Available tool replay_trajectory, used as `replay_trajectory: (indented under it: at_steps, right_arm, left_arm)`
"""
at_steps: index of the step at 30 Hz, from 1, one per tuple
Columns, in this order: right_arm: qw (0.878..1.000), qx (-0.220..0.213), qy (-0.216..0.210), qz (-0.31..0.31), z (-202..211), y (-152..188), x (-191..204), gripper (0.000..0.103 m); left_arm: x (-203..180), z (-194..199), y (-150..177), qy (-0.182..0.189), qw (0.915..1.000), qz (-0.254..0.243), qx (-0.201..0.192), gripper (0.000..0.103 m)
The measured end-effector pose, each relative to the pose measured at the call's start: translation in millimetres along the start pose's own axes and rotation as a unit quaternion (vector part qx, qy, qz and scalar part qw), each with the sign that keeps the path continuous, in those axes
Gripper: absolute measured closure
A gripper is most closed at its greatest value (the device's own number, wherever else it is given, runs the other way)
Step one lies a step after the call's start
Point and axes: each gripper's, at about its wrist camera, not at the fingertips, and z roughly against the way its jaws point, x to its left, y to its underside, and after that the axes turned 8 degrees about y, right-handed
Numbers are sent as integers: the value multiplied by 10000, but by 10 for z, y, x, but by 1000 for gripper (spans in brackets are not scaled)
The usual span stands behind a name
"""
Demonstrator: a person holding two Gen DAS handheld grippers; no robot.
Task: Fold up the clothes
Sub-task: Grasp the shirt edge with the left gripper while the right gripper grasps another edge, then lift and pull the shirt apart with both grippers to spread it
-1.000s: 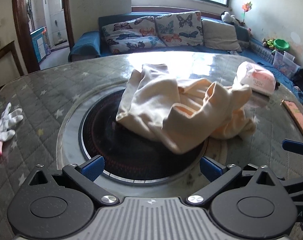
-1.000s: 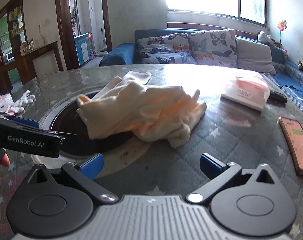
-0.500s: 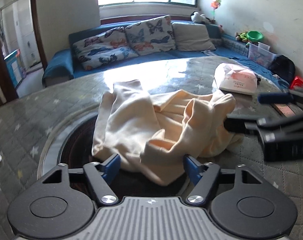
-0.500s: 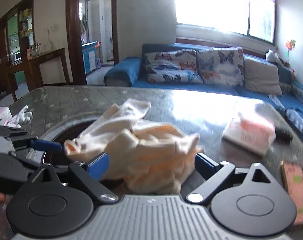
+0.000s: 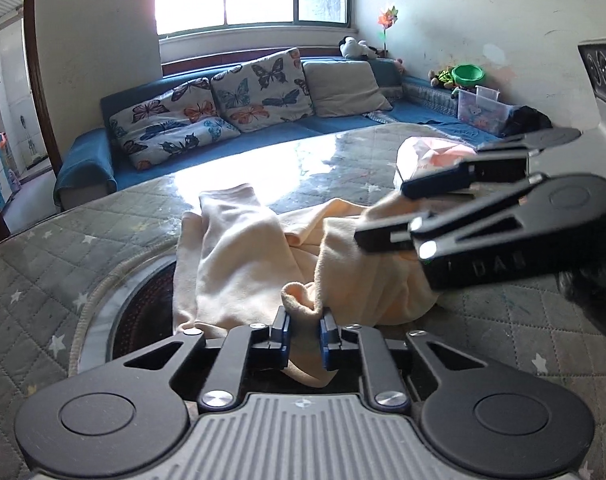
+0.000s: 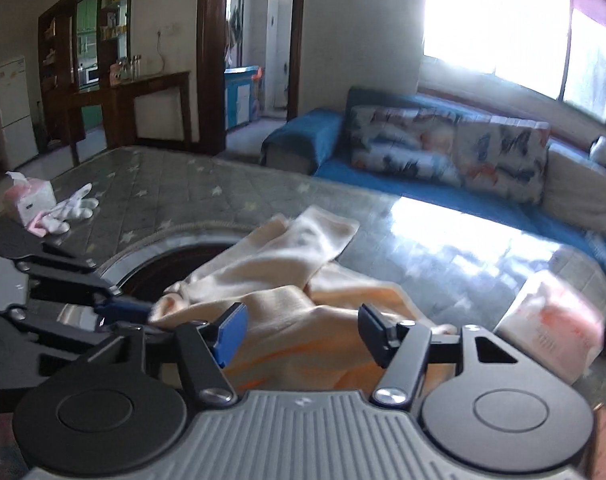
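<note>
- One cream garment, crumpled at the middle of the surface.
- Two grippers: the left gripper and the right gripper.
- One dark round inset in the surface, partly under the garment.
- One pink-and-white packet toward the right edge of the surface.
- One tissue box at the far left edge.
- One pair of white gloves just beside the tissue box; the exact number is hard to tell.
- Three butterfly-print cushions and one plain beige cushion on one blue sofa.
- One green bowl past the sofa's right end.
</note>
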Motion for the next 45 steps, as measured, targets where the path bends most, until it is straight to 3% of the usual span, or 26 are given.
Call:
replay_trajectory:
  at_steps: [6,12,21,24,26,27,30,39,45]
  right_arm:
    - [9998,-67,-30,175,103,-120,16,38]
    - [9992,123,-337,168,116,-44,86,35]
    - [9974,378,-583,189,204,228,284,35]
    - [9971,490,-563,142,172,304,323,36]
    - [9971,539,-521,122,129,328,312,36]
    - [9975,549,-441,111,90,332,296,36]
    - [9979,594,-239,-62,-49,303,202,36]
    - [9965,726,50,-420,-529,210,41,43]
    - [9959,812,114,-389,-693,249,22,70]
  left_arm:
    - [-35,261,43,173,9998,-85,-94,88]
    - [-190,612,226,478,9979,-441,-83,89]
    - [-510,771,883,1448,9811,-1058,722,88]
    - [-482,796,1011,1601,9773,-1023,935,79]
    - [-399,861,1018,1578,9785,-970,911,68]
    - [-358,893,1022,1566,9790,-943,899,57]
    - [-214,1020,989,1405,9843,-721,790,47]
    - [250,961,731,390,9982,85,459,46]
    - [379,577,348,172,9980,561,221,46]
